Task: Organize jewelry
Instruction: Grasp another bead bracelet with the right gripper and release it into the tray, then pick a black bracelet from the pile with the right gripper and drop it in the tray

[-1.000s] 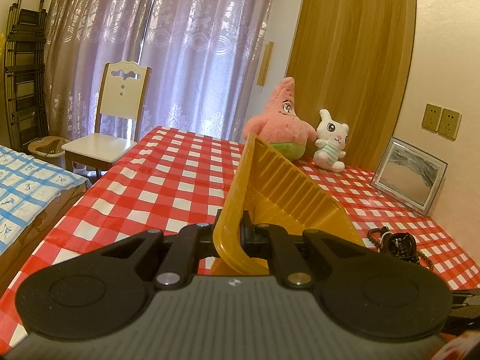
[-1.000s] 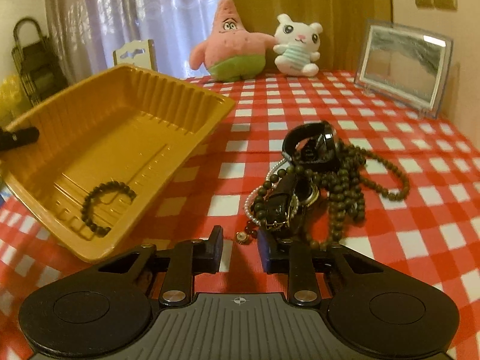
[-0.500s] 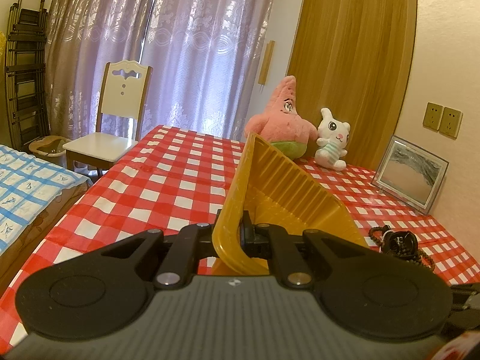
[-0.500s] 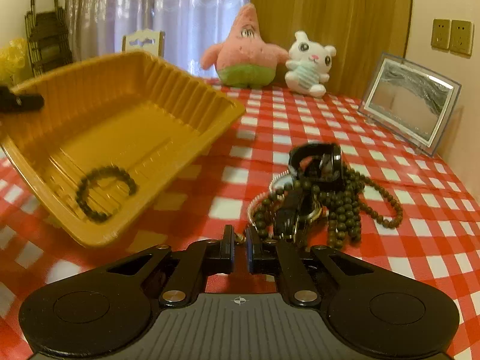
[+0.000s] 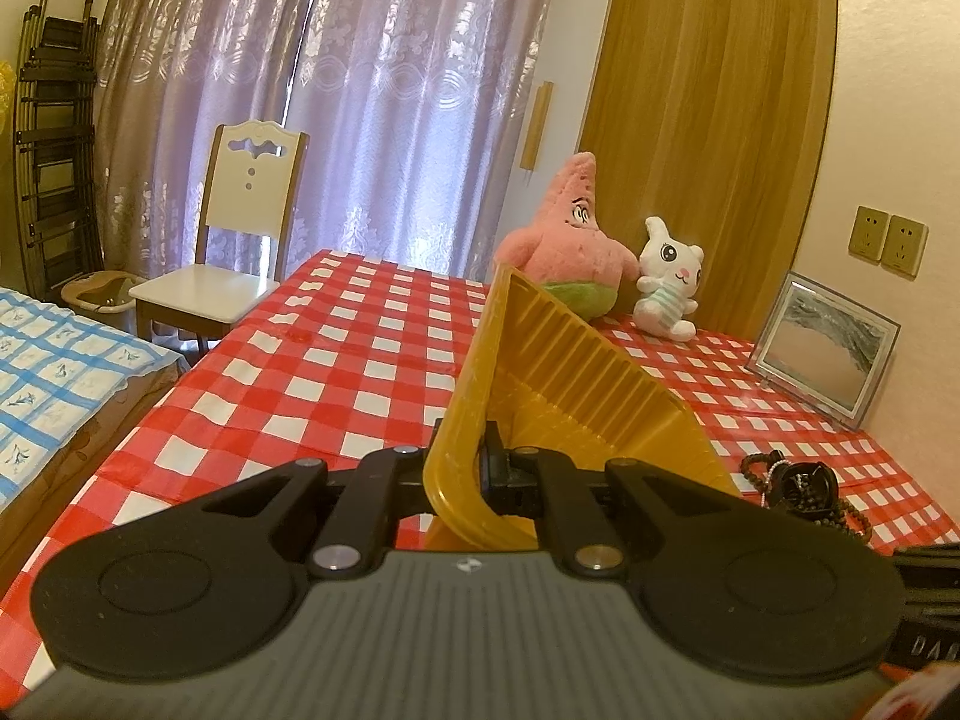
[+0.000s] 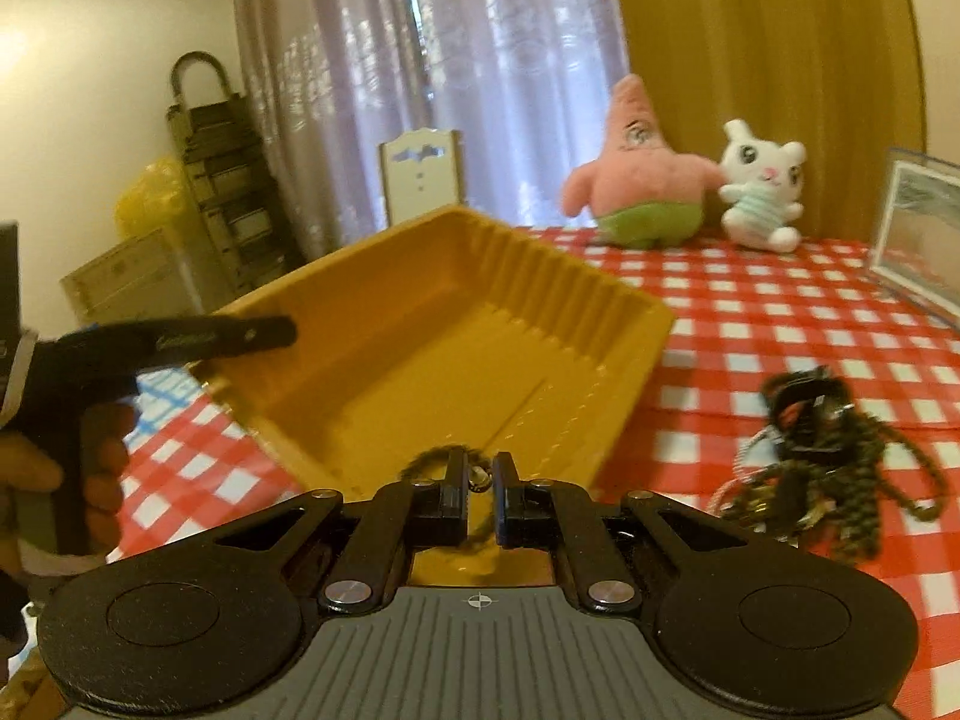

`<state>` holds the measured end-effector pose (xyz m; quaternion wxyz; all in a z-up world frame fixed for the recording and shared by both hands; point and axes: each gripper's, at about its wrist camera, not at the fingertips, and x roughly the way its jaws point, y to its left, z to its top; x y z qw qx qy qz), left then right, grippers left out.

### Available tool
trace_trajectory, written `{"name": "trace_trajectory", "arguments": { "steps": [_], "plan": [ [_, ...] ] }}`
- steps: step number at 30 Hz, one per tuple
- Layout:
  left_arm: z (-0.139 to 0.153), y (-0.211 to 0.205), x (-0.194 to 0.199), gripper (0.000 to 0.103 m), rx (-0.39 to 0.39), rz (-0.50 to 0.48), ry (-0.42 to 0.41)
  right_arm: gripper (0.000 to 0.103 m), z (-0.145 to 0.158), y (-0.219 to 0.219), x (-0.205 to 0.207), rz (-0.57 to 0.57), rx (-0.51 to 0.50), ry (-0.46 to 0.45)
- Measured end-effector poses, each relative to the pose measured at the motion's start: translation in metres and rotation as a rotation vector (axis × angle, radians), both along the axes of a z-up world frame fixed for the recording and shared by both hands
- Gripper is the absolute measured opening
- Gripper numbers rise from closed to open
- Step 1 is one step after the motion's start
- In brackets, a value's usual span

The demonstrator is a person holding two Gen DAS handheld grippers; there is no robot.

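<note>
Tray (image 6: 456,354) sits on the table (image 5: 336,360), tilted, its near-left rim raised. Left gripper (image 5: 474,468) is at that rim, rim wall between its fingers. Right gripper (image 6: 480,480) is over the tray's near edge, a small piece (image 6: 480,476) between its fingertips. Bracelet (image 6: 429,461) lies in the tray just behind the right gripper. Jewelry pile (image 6: 822,450) is on the table right of the tray, apart from it. Two plush toys (image 6: 648,192) stand side by side at the table's far edge, behind the tray. Frame (image 5: 822,348) stands at the far right, behind the pile. Chair (image 5: 222,276) is left of the table's far end; bed (image 5: 54,372) is left of the table.
</note>
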<state>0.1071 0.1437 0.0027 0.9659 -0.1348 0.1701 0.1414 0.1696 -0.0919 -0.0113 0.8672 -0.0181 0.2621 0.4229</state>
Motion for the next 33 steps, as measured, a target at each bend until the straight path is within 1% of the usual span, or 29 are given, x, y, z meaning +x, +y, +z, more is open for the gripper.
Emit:
{"name": "trace_trajectory", "arguments": {
  "steps": [1,3,4,5,6,7,9,13,19,22,24,25,28,31,33],
  "plan": [
    [0.000,0.000,0.000,0.007,0.000,0.000,0.000,0.008,-0.001,0.002,-0.001,0.017,-0.004,0.004],
    [0.000,0.000,0.000,0.007,0.000,0.001,0.000,0.013,-0.003,0.003,-0.004,0.037,-0.005,0.006],
    [0.000,0.000,-0.001,0.007,0.000,0.000,0.000,0.024,-0.003,0.003,-0.005,0.043,0.002,-0.002],
    [0.000,0.000,0.000,0.007,0.000,0.000,0.000,0.040,-0.002,0.002,-0.007,0.040,0.012,-0.013],
    [0.000,0.000,0.000,0.007,0.001,0.001,0.000,0.048,-0.001,-0.001,-0.008,0.028,0.025,-0.029],
    [0.000,0.001,0.000,0.007,-0.001,0.001,0.001,0.051,0.000,-0.004,-0.010,0.016,0.037,-0.044],
    [0.001,0.000,-0.001,0.007,-0.001,0.001,0.001,0.051,0.002,-0.010,-0.009,-0.009,0.040,-0.051],
    [0.000,0.000,-0.001,0.007,0.002,0.000,0.000,0.051,0.002,-0.027,0.000,-0.113,0.014,-0.058],
    [0.001,0.001,-0.001,0.007,0.002,0.002,0.000,0.050,-0.017,-0.061,0.033,-0.324,-0.043,0.021],
    [0.001,0.001,-0.001,0.007,0.003,0.002,0.000,0.050,-0.021,-0.079,0.047,-0.367,-0.026,0.061],
    [0.001,0.002,-0.001,0.007,0.002,0.002,0.000,0.045,-0.023,-0.082,0.057,-0.373,-0.011,0.099],
    [0.001,0.002,-0.001,0.007,0.001,0.003,0.000,0.039,-0.025,-0.083,0.063,-0.374,0.001,0.123],
    [0.001,0.001,-0.001,0.007,0.002,0.002,0.000,0.034,-0.031,-0.086,0.071,-0.381,0.013,0.181],
    [0.001,0.002,-0.001,0.007,0.004,0.001,0.001,0.029,-0.034,-0.088,0.073,-0.386,0.028,0.198],
    [0.001,0.002,-0.001,0.007,0.001,0.002,0.000,0.023,-0.035,-0.088,0.075,-0.383,0.029,0.206]
  ]
}}
